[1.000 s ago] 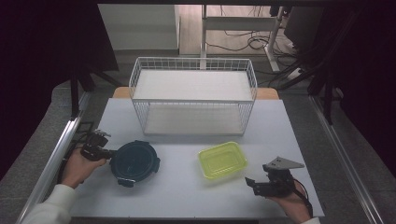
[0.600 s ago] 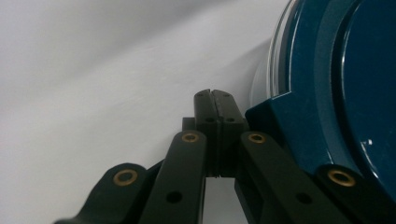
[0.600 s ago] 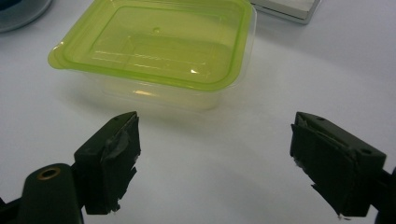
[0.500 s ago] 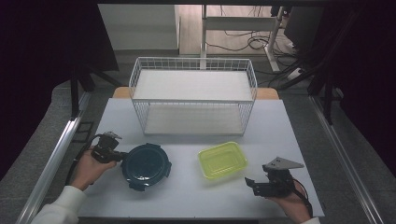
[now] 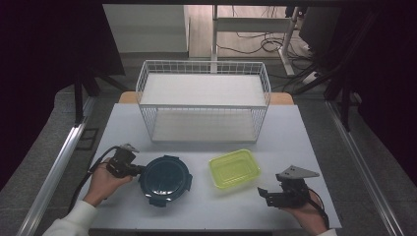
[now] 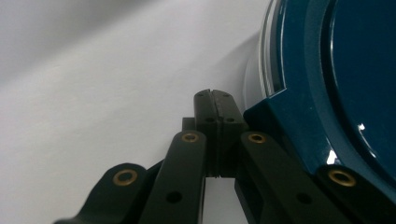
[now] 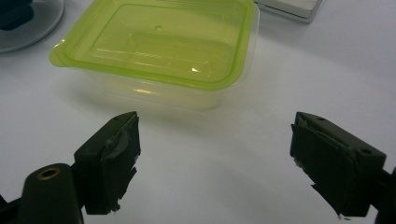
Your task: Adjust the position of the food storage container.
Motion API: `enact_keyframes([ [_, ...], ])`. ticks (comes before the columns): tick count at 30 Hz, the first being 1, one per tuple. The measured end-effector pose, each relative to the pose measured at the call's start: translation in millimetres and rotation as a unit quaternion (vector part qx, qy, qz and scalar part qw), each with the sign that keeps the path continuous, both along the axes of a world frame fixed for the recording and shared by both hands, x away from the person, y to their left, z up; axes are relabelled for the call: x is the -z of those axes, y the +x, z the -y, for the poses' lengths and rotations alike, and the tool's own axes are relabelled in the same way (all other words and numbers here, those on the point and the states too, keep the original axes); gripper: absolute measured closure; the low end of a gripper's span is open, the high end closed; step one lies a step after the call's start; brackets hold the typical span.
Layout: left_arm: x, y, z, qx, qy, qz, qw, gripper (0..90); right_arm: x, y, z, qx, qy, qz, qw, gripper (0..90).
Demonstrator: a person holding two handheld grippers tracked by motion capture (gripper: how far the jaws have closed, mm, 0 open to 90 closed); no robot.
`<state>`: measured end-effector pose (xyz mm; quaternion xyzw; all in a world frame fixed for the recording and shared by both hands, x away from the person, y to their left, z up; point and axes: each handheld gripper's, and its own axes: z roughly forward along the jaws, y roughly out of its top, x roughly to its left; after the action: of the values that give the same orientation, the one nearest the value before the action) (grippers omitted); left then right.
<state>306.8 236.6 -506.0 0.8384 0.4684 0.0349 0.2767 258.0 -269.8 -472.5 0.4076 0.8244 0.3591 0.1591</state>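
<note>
High view: at the table's (image 5: 206, 216) near edge, the right gripper (image 5: 268, 195) rests with jaws spread wide and empty, short of the green container (image 5: 234, 168); the left gripper (image 5: 137, 170), jaws pressed together on nothing, touches the round blue-lidded container's (image 5: 164, 179) rim. Beyond stands a white wire basket (image 5: 204, 105).

Round dark-blue lidded container (image 5: 165, 179), flat on the white table, beside a yellow-green lidded box (image 5: 234, 168)

Left gripper (image 5: 132, 168): jaws pressed flat together, nothing between them, tip against the left rim of the round blue container (image 5: 164, 179). Right gripper (image 5: 269, 195): jaws wide apart, low over the table, well right of that container, pointing left.
</note>
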Motion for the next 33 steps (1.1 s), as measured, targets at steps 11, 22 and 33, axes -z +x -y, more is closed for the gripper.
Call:
enact_keyframes([
  [11,0.7,-8.0,13.3,0.021,-0.012,-0.002,0.9997,90.0,0.4,0.1,-0.3,0.0,0.0,-0.001,1.0,16.1],
  [22,2.0,-10.3,18.5,0.027,-0.018,-0.007,0.9995,90.0,0.0,0.1,-0.2,0.0,0.0,-0.001,1.0,16.0],
  [33,1.8,-10.7,17.1,0.023,-0.022,0.0,0.9995,90.0,-0.9,-0.3,0.3,0.003,0.003,0.003,1.0,15.9],
])
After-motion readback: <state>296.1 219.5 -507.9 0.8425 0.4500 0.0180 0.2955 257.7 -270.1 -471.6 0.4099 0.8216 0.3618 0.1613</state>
